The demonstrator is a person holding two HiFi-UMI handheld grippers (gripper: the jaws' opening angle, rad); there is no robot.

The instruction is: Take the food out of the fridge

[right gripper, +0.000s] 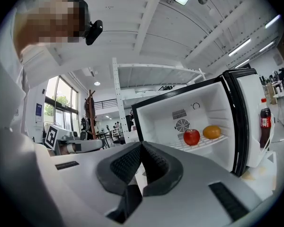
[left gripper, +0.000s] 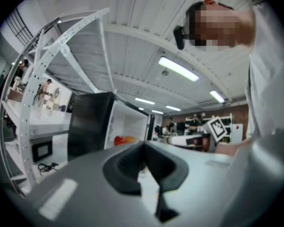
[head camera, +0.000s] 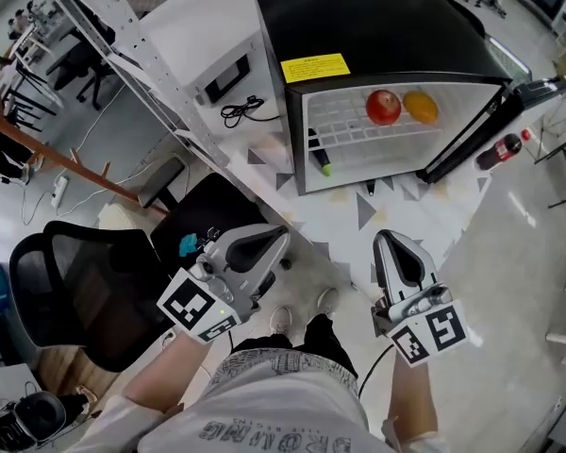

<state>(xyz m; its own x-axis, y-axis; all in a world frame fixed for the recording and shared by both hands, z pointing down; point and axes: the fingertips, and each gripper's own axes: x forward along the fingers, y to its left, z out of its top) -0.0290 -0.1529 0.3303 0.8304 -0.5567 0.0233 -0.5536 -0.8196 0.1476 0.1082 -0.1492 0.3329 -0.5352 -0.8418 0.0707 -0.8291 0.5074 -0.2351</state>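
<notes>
A small black fridge [head camera: 377, 26] stands on a white table with its door [head camera: 472, 130] swung open to the right. On its wire shelf lie a red apple [head camera: 384, 107] and an orange [head camera: 421, 107], side by side; the right gripper view shows the apple [right gripper: 191, 136] and orange [right gripper: 211, 132] too. My left gripper [head camera: 274, 237] and right gripper [head camera: 389, 239] hang level in front of the fridge, well short of it. Both are shut with nothing between the jaws. The left gripper view catches the fruit [left gripper: 120, 140] far off.
A cola bottle [head camera: 499, 150] stands in the door rack. A dark pen-like item with a green tip [head camera: 319, 159] lies lower in the fridge. A perforated white rack post [head camera: 141, 55] and a black office chair [head camera: 75, 281] are at my left. A coiled cable [head camera: 242, 111] lies on the table.
</notes>
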